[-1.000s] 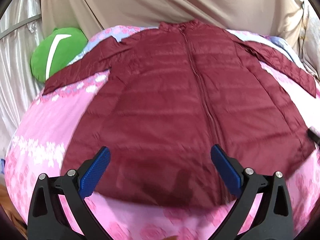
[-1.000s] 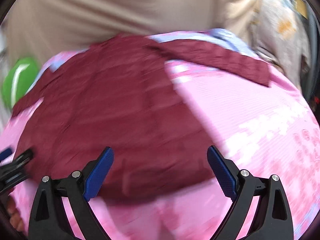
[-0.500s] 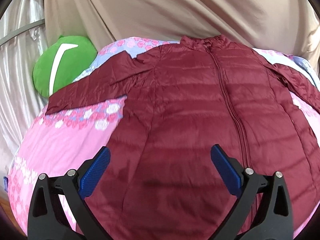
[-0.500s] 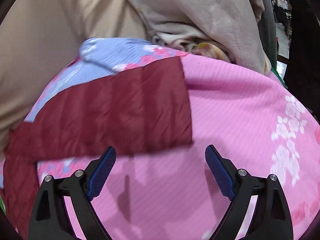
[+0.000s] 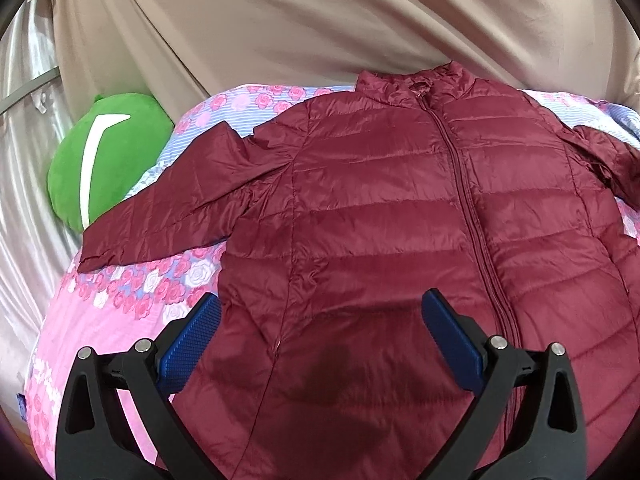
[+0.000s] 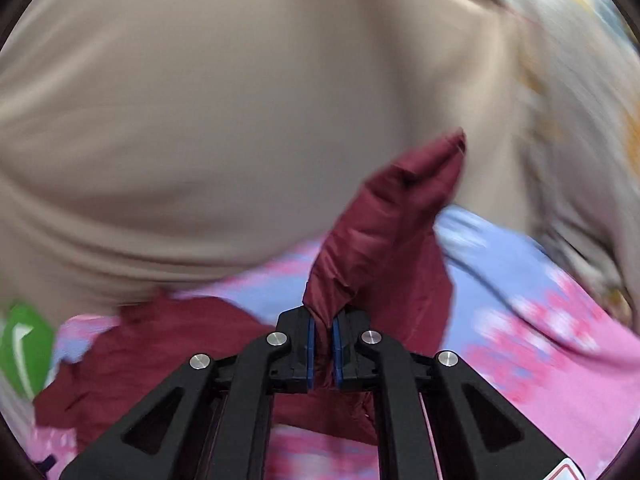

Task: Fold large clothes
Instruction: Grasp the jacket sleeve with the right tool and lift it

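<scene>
Leftward drift has carried the left gripper (image 5: pixel 320 334), jaws apart, over the jacket (image 5: pixel 400 220) lying flat on the bed (image 5: pixel 100 320). Right gripper (image 6: pixel 322 338), its jaws having just closed, clamps the lifted right sleeve (image 6: pixel 384 220). Sleeve-folding is likely underway; next it needs carrying inward across the chest.

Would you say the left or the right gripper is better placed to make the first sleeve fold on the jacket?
Right, probably. The right gripper has just closed on a sleeve of the maroon jacket and holds it lifted. The left gripper hangs open above the jacket body, gripping nothing.
</scene>
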Motion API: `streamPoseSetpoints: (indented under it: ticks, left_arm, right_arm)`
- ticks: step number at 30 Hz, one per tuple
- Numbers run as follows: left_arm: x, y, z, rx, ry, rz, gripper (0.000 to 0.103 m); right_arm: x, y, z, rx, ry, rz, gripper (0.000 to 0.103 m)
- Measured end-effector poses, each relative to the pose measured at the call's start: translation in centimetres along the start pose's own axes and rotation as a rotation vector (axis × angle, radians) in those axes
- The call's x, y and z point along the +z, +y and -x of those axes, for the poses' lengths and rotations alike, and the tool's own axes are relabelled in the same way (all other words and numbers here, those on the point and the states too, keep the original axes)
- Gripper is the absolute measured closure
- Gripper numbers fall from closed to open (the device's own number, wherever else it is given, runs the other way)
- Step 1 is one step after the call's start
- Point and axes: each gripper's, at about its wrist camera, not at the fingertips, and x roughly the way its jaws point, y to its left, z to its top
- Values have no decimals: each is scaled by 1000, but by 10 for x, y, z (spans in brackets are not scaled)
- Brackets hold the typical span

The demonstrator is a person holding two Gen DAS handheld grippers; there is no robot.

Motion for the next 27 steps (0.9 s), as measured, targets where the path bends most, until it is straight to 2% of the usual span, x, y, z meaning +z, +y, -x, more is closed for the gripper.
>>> streamPoseSetpoints:
  ticks: [3,5,7,10,13,14,15,17,18,19,20,22,26,27]
  left_arm:
    - [2,2,-7,7,1,0,5]
    - [1,5,-10,11,5,2,5]
    - [0,9,-15,12,13,2,5]
    - [-3,15,-23,14,32,3,5]
    - [-5,25,-33,-8,62,15,5]
    - [-5,30,-36,-27,74,24,5]
    - [-5,33,-38,-39,81,29,5]
    - [-1,42,-43,-82,92,49,5]
    - [4,47,-46,-114,95,65,5]
    - [9,52,-49,-140,99,81,5]
    - [16,55,-54,-177,103,99,5]
    - [29,60,-67,-246,114,131,5]
    - [51,62,-109,-394,198,225,5]
    - [57,60,-122,-441,221,254,5]
  right_arm:
    - [4,123,-10,200,2,165,96]
    - [-16,206,-26,312,40,279,96]
    - [-43,262,-46,376,100,361,95]
    - [-110,335,-87,465,257,476,86]
    - [-174,372,-87,452,323,584,81]
    - [-183,377,-87,456,324,599,81]
    - [-185,373,-81,467,311,597,80]
    - [-179,354,-67,475,279,557,69]
    - [-167,335,-60,459,245,520,57]
    - [-154,312,-54,428,207,478,49]
    - [-143,295,-52,395,185,453,48]
    - [-123,240,-54,272,156,388,47]
    - [-112,144,-80,63,216,248,46]
    - [-111,130,-86,37,230,229,46]
